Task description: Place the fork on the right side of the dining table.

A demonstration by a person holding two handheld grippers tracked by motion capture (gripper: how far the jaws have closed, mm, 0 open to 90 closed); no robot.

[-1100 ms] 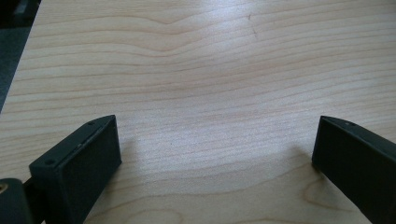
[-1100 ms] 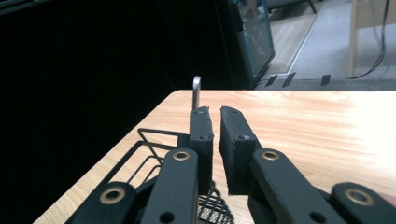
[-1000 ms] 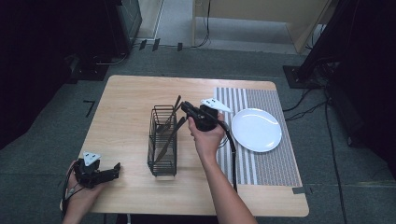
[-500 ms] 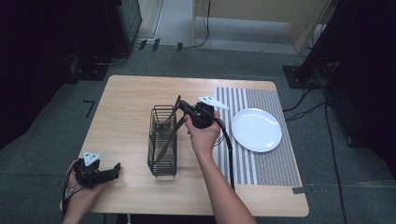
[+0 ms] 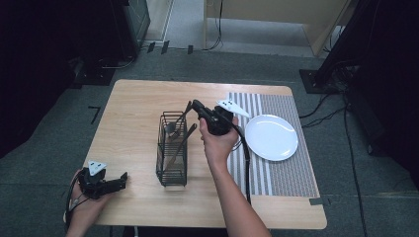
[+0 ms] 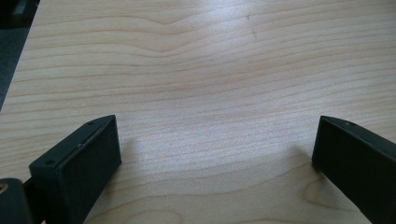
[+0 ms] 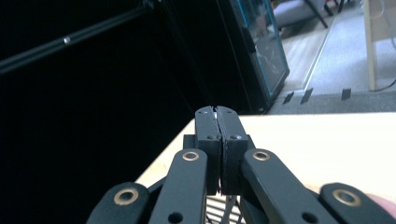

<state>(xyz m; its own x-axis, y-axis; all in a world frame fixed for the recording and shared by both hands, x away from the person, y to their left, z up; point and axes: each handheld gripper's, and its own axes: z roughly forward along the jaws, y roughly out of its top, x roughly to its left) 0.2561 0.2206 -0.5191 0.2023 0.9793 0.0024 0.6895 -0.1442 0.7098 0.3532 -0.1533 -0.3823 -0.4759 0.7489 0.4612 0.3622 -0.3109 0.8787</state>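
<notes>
Caddy (image 5: 172,150) of wire stands mid-surface (image 5: 133,108); right gripper (image 5: 195,106), jaws together, pinches a utensil (image 5: 184,114) above it. Left gripper (image 5: 121,178) rests apart.

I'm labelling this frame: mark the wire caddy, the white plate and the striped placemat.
wire caddy (image 5: 172,170), high view, near wall.
white plate (image 5: 271,137), high view, bare centre.
striped placemat (image 5: 286,175), high view, bare stripes near plate.

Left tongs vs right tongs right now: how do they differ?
The left tongs stand wide open with bare table between the jaws; the right tongs are pressed shut, with something thin seemingly caught between them. The left sit low at the table's near left corner; the right are raised over the wire caddy. Both are black and hand-held.
</notes>
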